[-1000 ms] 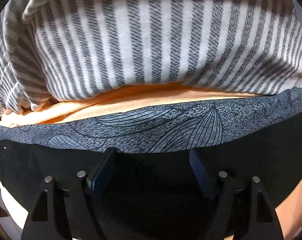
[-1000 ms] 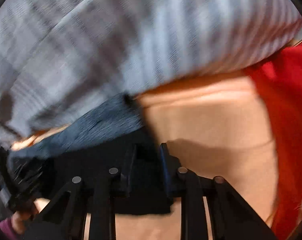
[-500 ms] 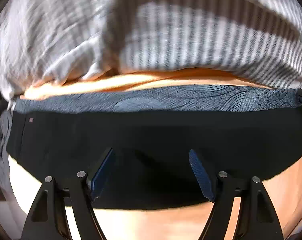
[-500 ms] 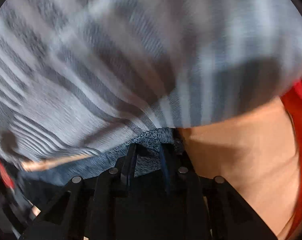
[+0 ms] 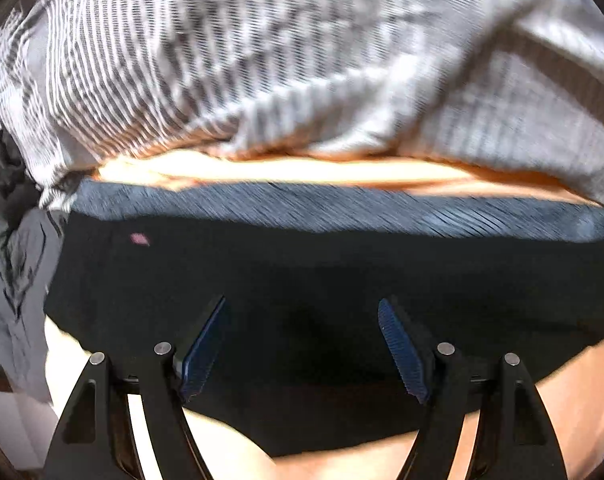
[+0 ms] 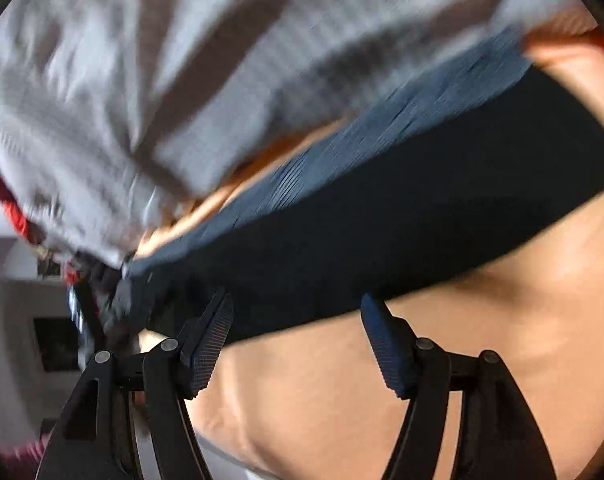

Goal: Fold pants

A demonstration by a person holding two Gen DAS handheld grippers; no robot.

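Black pants (image 5: 302, 272) edge, peach surface (image 6: 381, 408) beyond

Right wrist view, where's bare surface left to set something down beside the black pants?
Bare tan surface lies open on the near side of the folded black pants, under the opening, empty right gripper. The far side is crowded: the striped grey cloth heaps up there, and a red garment edges the left.
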